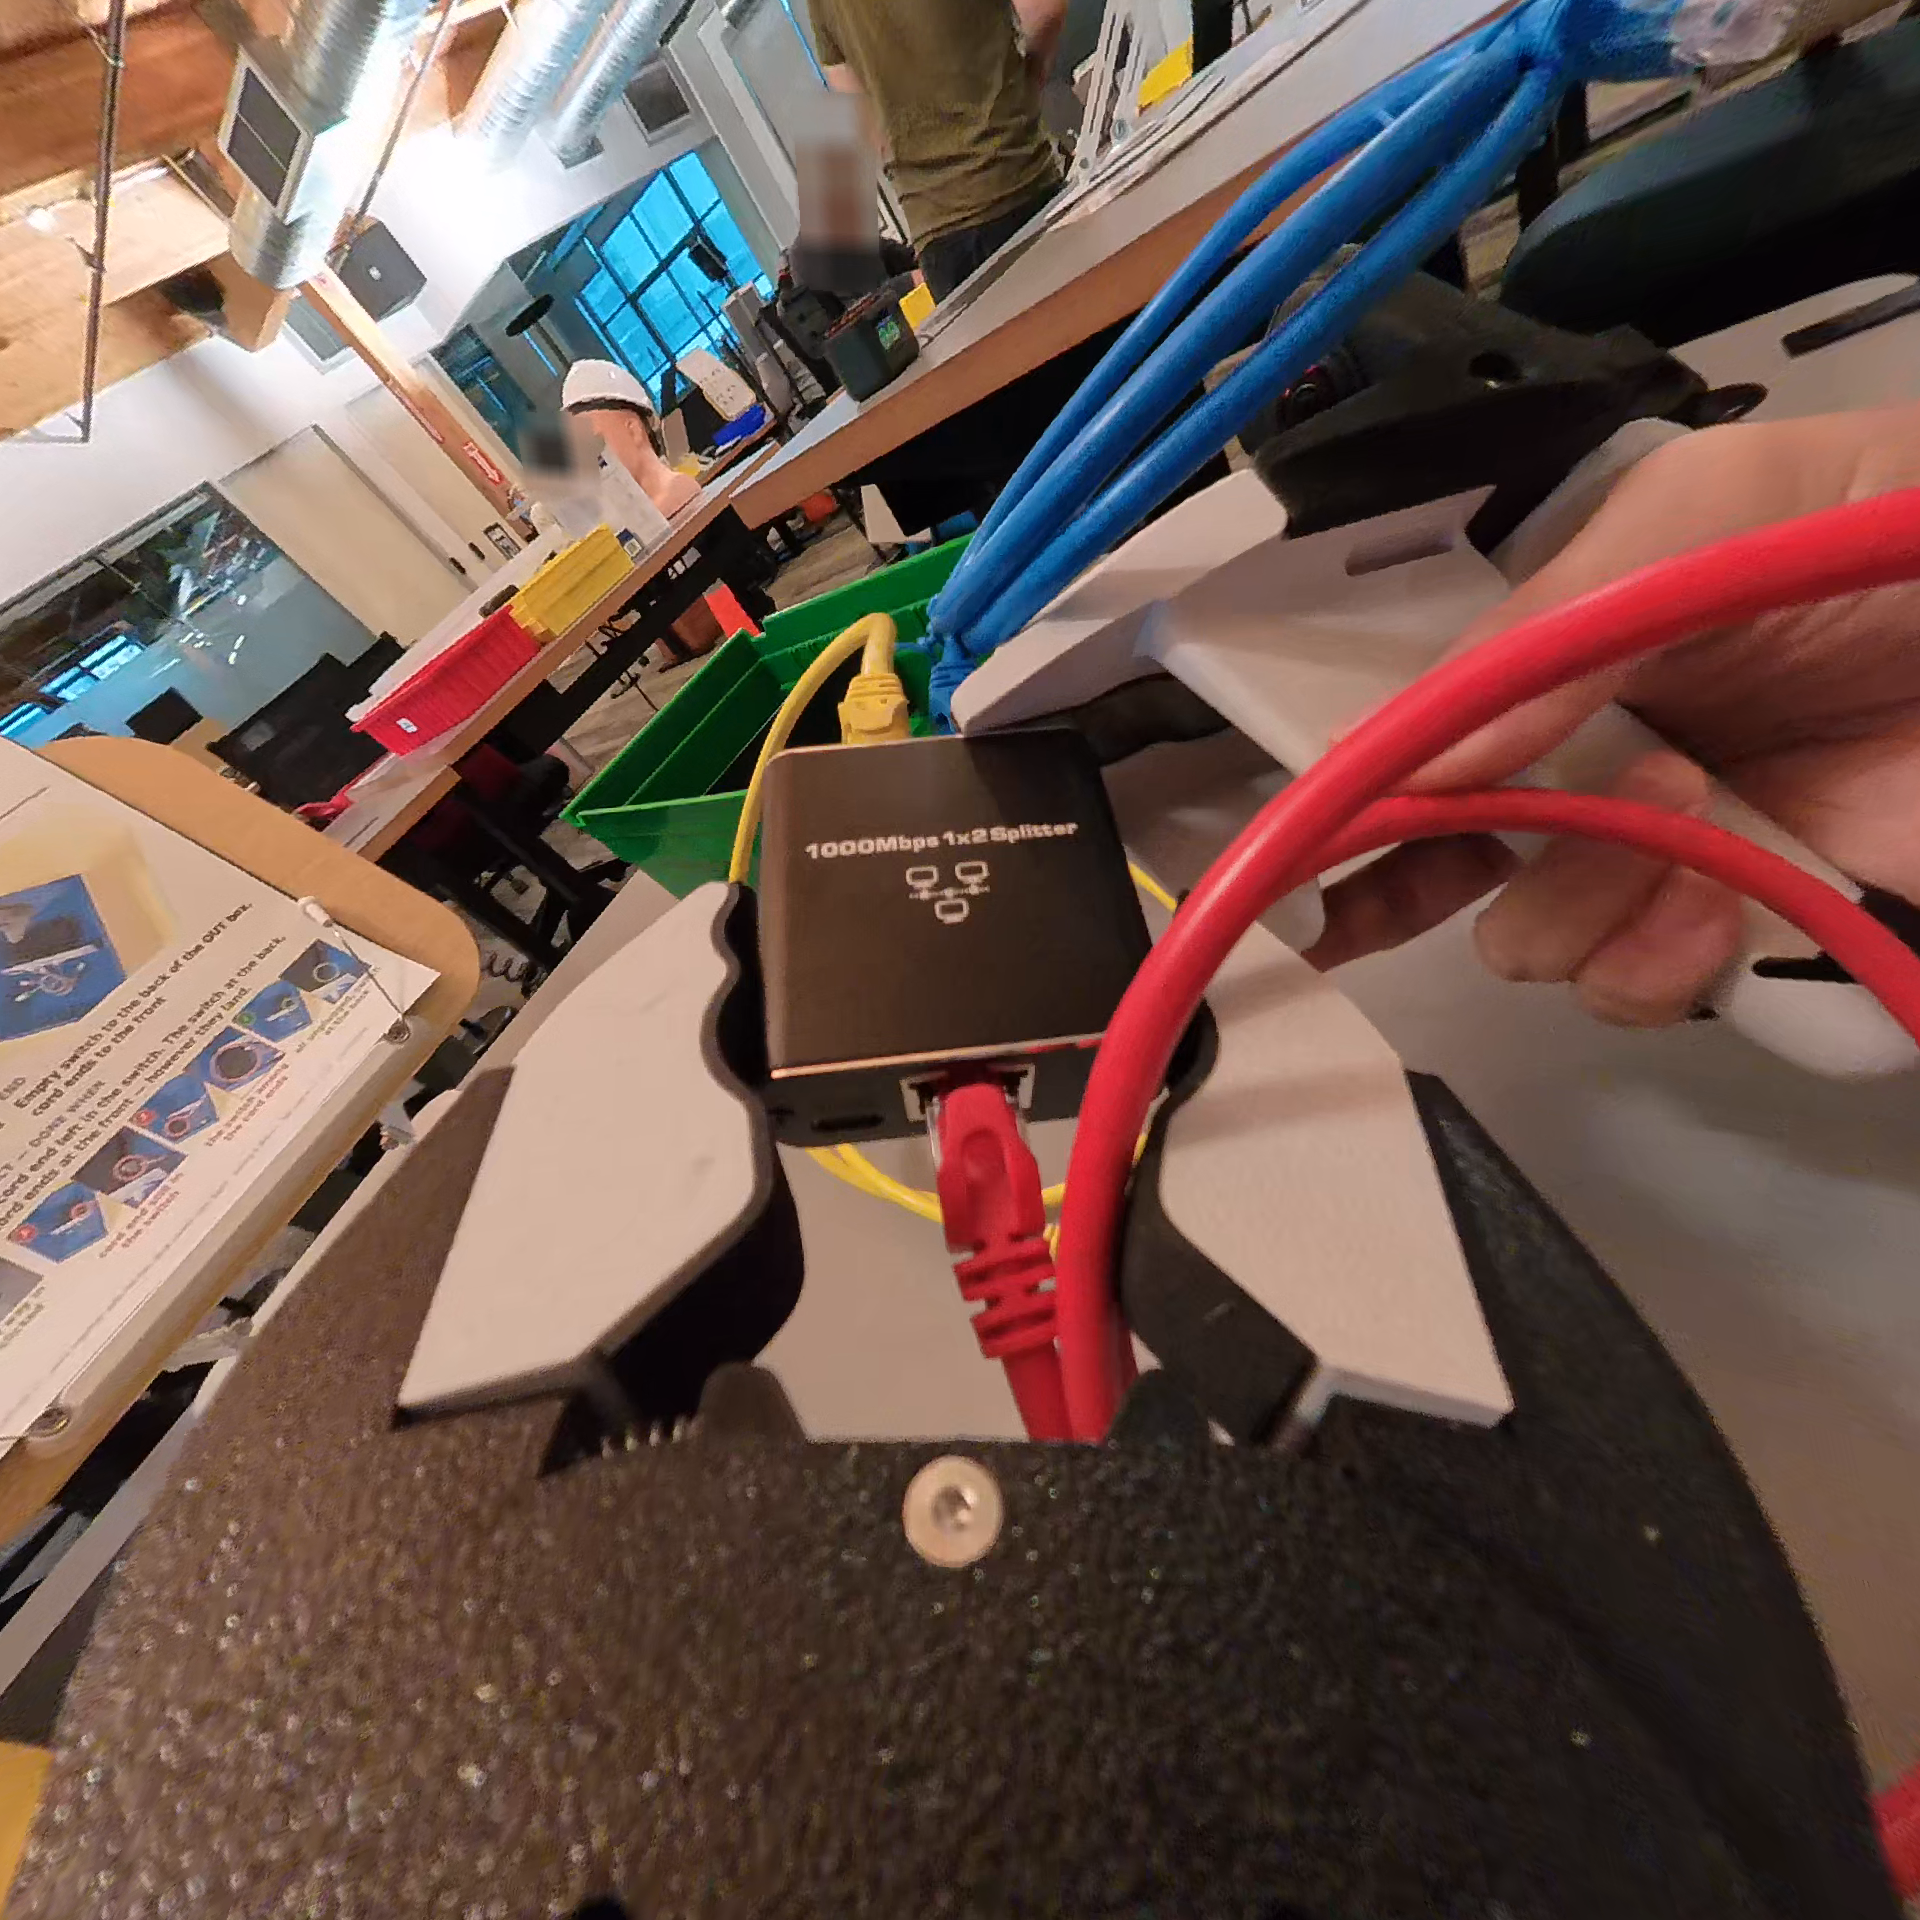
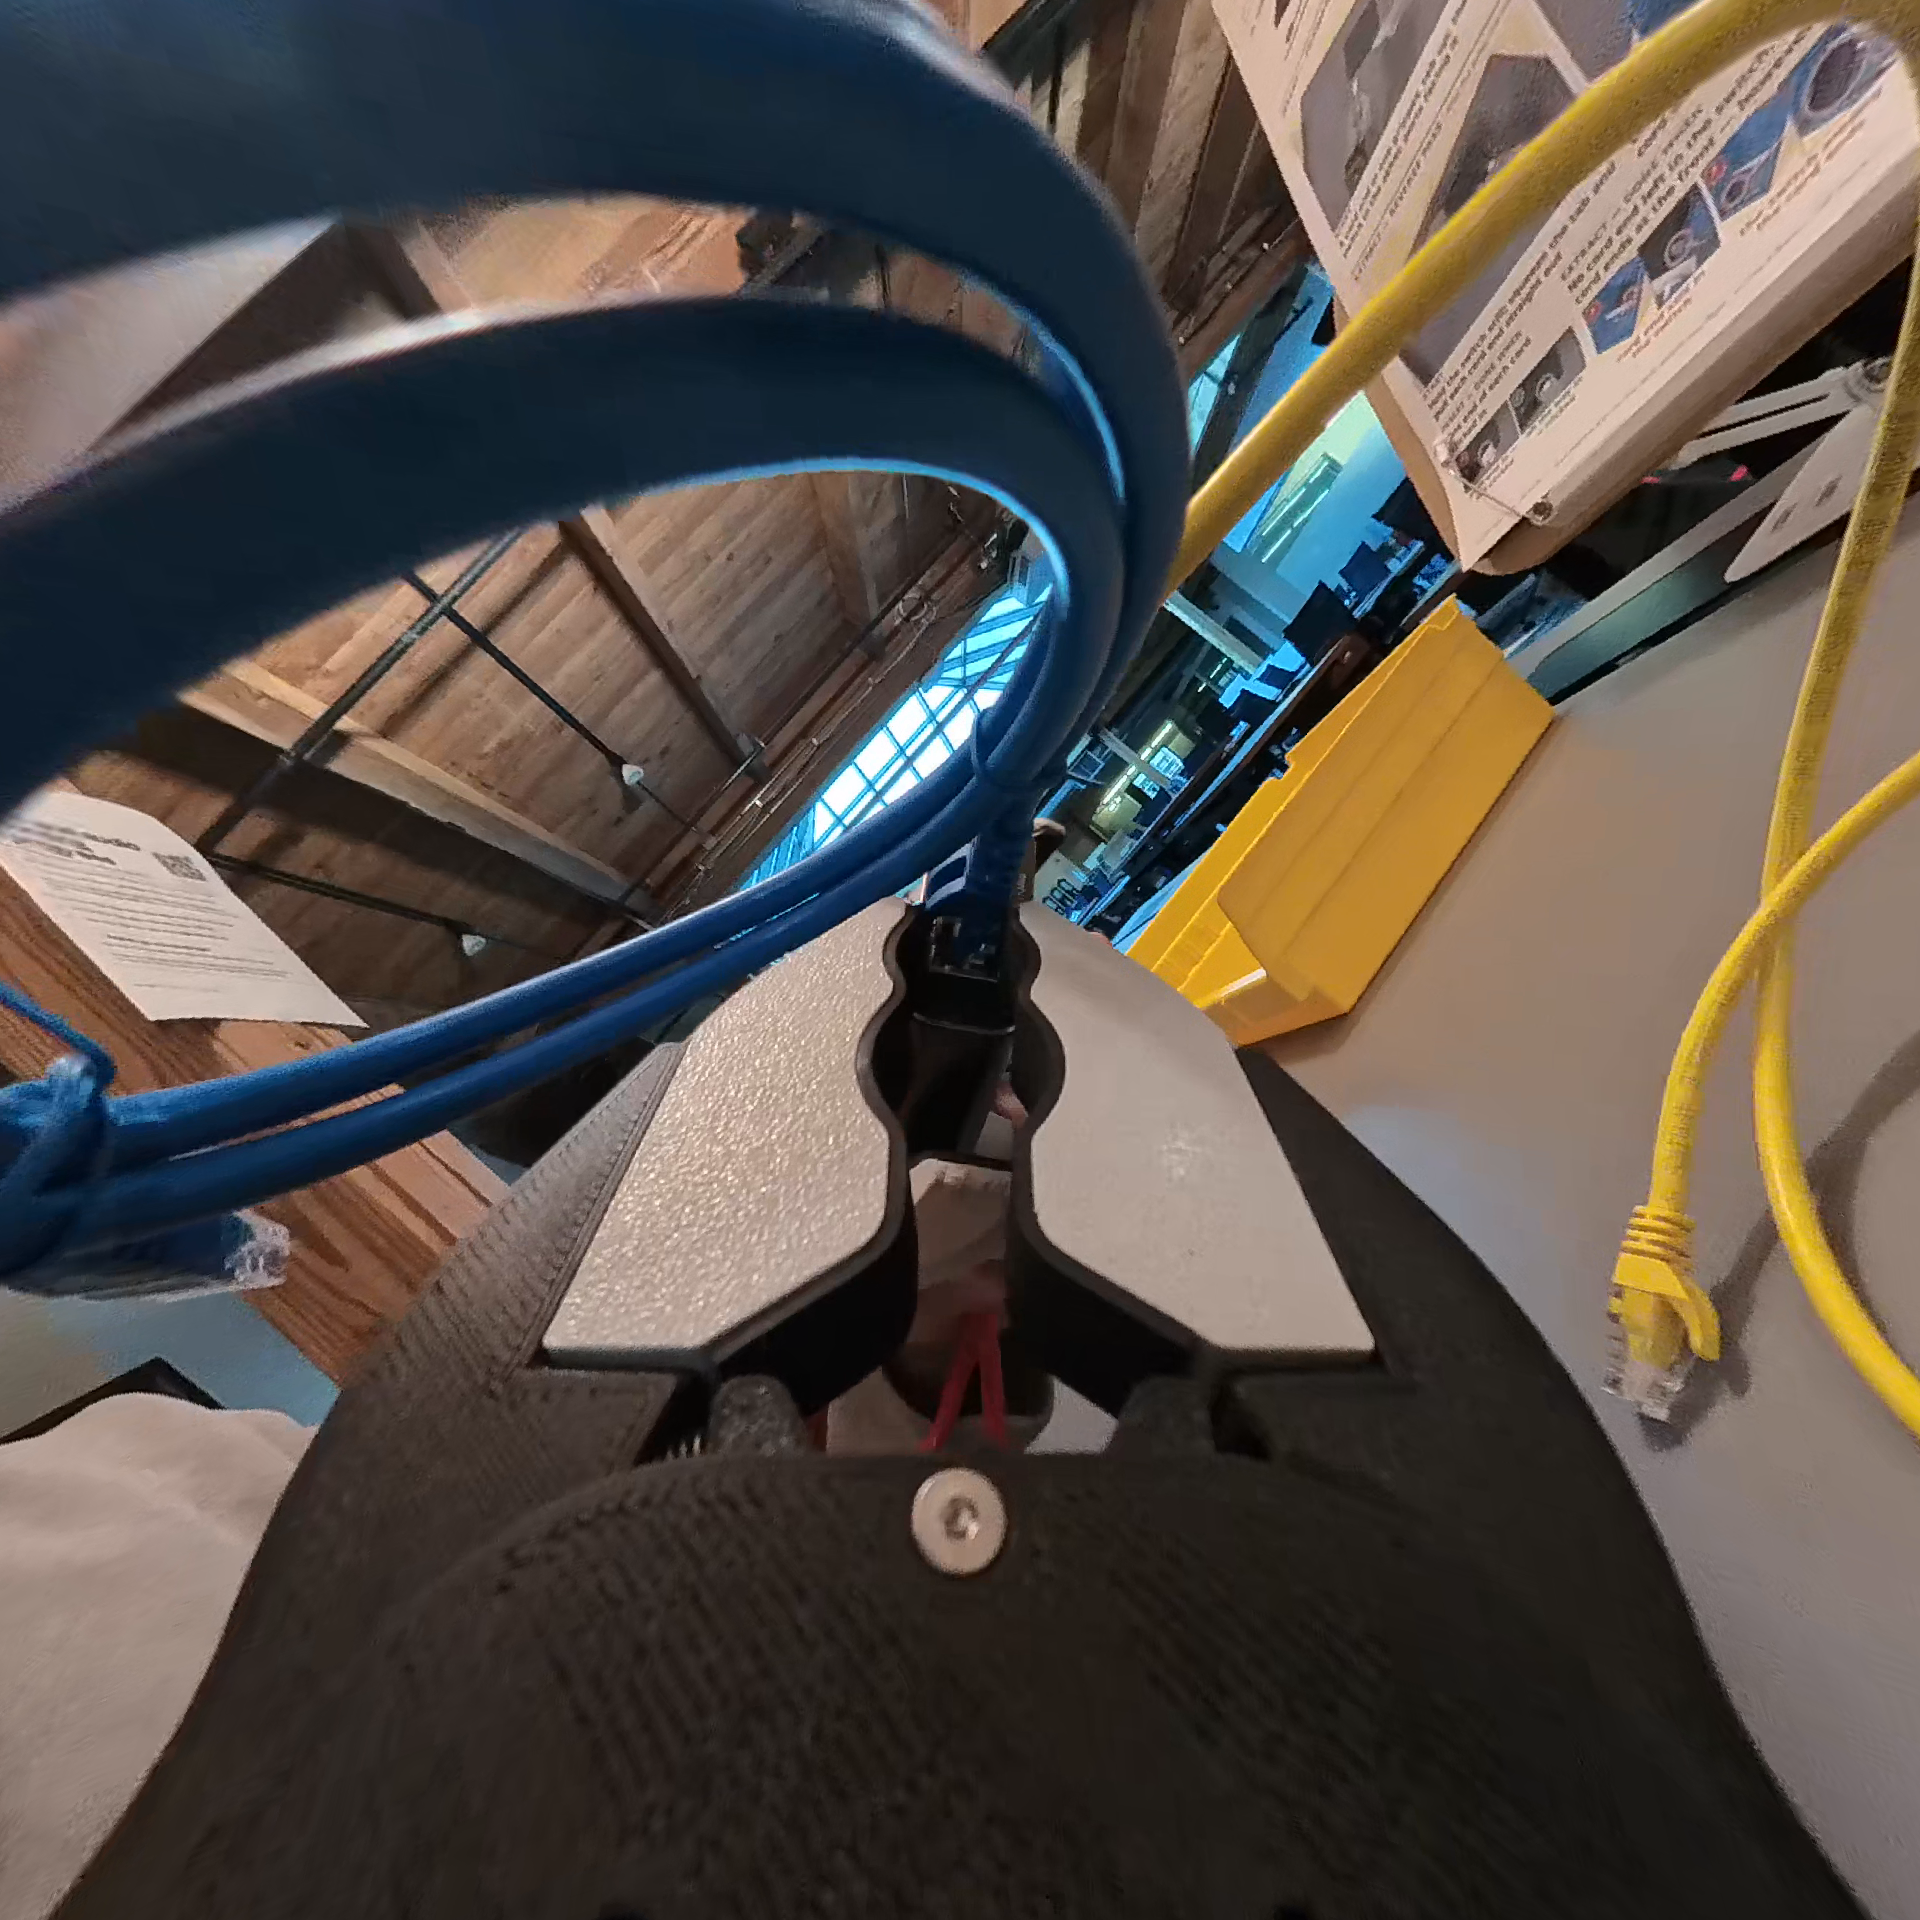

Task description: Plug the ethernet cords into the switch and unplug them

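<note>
A printed sheet (image 1: 156,987) stands off to the left of the left gripper (image 1: 951,977). That gripper's fingers (image 1: 644,1101) are clenched on the switch (image 1: 935,894), one against each side wall, with its lid facing up.

The switch is a small, hard metal box. It looks light and smooth, so it could slip or twist if a cord is pulled off-axis. The side walls are the right place to hold it, since that leaves both port faces free.

At the near face, between the fingers, the red plug (image 1: 987,1195) sits in a port. Its cord (image 1: 1351,748) loops up and off to the right, across the hand (image 1: 1714,779) that holds the other tool. On the far face, beyond the fingertips, a yellow plug (image 1: 876,707) is seated, with a green bin (image 1: 675,769) behind it. To its right the blue cords (image 1: 1195,343) come down towards the same face.

The cords are springy and hold their coils, so they will drag a plug sideways. It is best to grip the stiff ribbed boot just behind the clear connector, not the cable. The latch tab is thin plastic and probably easy to snap.

The right gripper (image 2: 966,956) has its fingers drawn nearly together. They seem to pinch the base of the blue plug (image 2: 987,883), which stands at their tips, though what the dark piece between them is I cannot tell. Right of these fingers a loose yellow end (image 2: 1657,1320) lies on the table (image 2: 1558,1039).
</note>
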The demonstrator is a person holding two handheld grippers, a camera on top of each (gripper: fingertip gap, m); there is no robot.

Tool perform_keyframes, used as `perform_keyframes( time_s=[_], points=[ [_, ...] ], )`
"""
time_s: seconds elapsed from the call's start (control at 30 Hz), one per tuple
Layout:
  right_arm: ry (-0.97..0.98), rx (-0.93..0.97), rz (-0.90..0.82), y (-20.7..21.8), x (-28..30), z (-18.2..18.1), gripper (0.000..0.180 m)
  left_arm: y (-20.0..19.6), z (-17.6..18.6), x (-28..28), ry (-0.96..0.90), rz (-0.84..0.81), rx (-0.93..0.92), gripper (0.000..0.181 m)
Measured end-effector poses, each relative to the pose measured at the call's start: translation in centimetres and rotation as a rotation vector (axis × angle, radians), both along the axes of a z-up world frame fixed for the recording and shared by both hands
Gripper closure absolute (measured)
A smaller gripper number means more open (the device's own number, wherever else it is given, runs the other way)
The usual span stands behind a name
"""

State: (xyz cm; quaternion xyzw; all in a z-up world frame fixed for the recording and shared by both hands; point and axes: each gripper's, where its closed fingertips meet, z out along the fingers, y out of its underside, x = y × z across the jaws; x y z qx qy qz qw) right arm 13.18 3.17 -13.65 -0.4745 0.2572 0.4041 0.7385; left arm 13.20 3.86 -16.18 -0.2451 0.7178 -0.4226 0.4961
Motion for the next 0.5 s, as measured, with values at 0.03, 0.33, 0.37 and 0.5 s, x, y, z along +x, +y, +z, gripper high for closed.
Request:
perform_keyframes(
  time_s=[0.03,0.33,0.37,0.5],
  points=[
    [0.005,-0.001,-0.006,-0.03,0.1,-0.14,0.166,0.0,-0.13,0.04,0.003,0.01,0.011,0.106],
    [-0.002,0.013,-0.021,-0.41,0.15,0.07,0.165,0.01,-0.12,0.36,-0.017,0.057,0.092,0.106],
    [-0.02,0.009,-0.029,-0.42,0.1,0.01,0.165,0.03,-0.18,0.34,-0.015,0.058,0.1,0.106],
    [-0.096,0.007,-0.04,-0.31,-0.08,-0.26,0.165,0.2,-0.4,0.21,-0.019,0.068,0.112,0.106]
  ],
)
